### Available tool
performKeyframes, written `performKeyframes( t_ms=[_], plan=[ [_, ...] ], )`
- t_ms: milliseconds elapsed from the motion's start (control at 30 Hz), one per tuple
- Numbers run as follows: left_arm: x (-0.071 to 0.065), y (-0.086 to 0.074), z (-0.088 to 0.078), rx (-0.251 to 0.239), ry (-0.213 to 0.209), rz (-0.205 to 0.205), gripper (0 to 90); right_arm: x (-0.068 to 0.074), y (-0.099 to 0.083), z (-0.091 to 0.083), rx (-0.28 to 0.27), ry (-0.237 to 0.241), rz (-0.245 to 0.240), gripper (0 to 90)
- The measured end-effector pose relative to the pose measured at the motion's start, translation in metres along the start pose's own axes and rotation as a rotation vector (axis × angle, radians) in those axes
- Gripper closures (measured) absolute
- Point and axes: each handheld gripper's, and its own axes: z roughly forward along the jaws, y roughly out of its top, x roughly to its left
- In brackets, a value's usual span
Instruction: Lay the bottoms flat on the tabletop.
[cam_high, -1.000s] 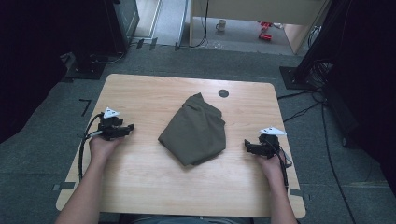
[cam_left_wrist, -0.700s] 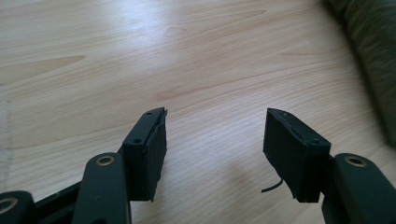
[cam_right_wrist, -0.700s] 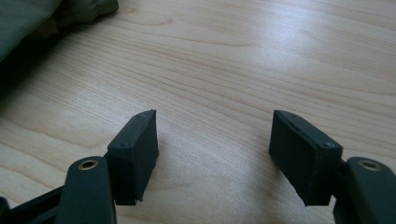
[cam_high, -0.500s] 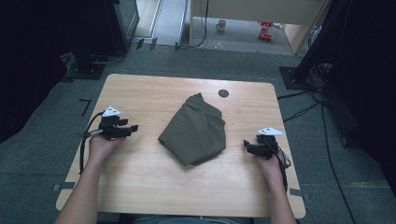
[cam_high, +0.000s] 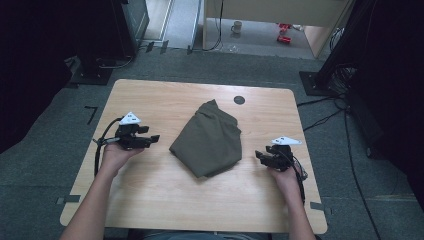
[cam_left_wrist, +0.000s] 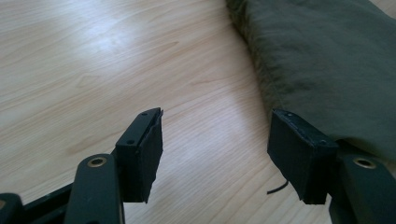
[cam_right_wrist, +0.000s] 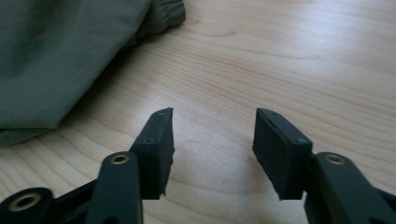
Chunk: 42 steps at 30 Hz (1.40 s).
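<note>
- the olive garment (cam_high: 207, 140) is lying folded mid-table, looking soft, light and floppy; its thick hem edges are offering the best hold.
- the left gripper (cam_high: 152, 138) is hovering left of the garment, jaws widening, empty.
- the right gripper (cam_high: 261, 156) is waiting right of the garment, jaws narrowing, half open, empty.

The high view is looking forward and down from above the person's side, taking in the whole table (cam_high: 150, 200) from afar. The left gripper view is sitting low and close over the wood, facing the olive cloth (cam_left_wrist: 327, 60) at upper right. The right gripper view, equally low, is catching the same cloth (cam_right_wrist: 60, 56) at upper left
</note>
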Motion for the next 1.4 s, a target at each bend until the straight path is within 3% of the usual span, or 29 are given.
performKeyframes(
  t_ms=[133,333,567,733,833,967,1100,1400],
  plan=[
    [-0.008,0.007,0.008,0.008,-0.028,0.004,35.2,0.000,0.002,0.003,0.016,0.000,0.013,50.2],
    [-0.028,0.023,0.015,0.012,-0.076,0.073,35.1,0.010,0.005,0.002,0.004,0.028,0.021,54.7],
    [-0.038,0.031,0.018,-0.008,-0.123,0.077,34.7,0.014,0.005,0.001,-0.002,0.048,0.017,56.1],
    [-0.049,0.040,0.021,0.003,-0.118,0.114,34.4,0.019,0.004,0.001,0.008,0.063,-0.001,58.5],
    [-0.056,0.045,0.024,-0.001,-0.153,0.108,34.5,0.024,0.003,0.003,0.025,0.070,-0.041,58.8],
    [-0.066,0.050,0.028,-0.011,-0.181,0.114,34.5,0.029,0.003,0.000,0.008,0.088,-0.009,63.0],
    [-0.088,0.057,0.035,-0.011,-0.220,0.165,34.2,0.032,0.005,-0.001,-0.013,0.098,0.021,64.7],
    [-0.110,0.059,0.050,0.002,-0.274,0.209,34.1,0.038,0.000,-0.001,0.012,0.096,0.007,61.7]
  ],
)
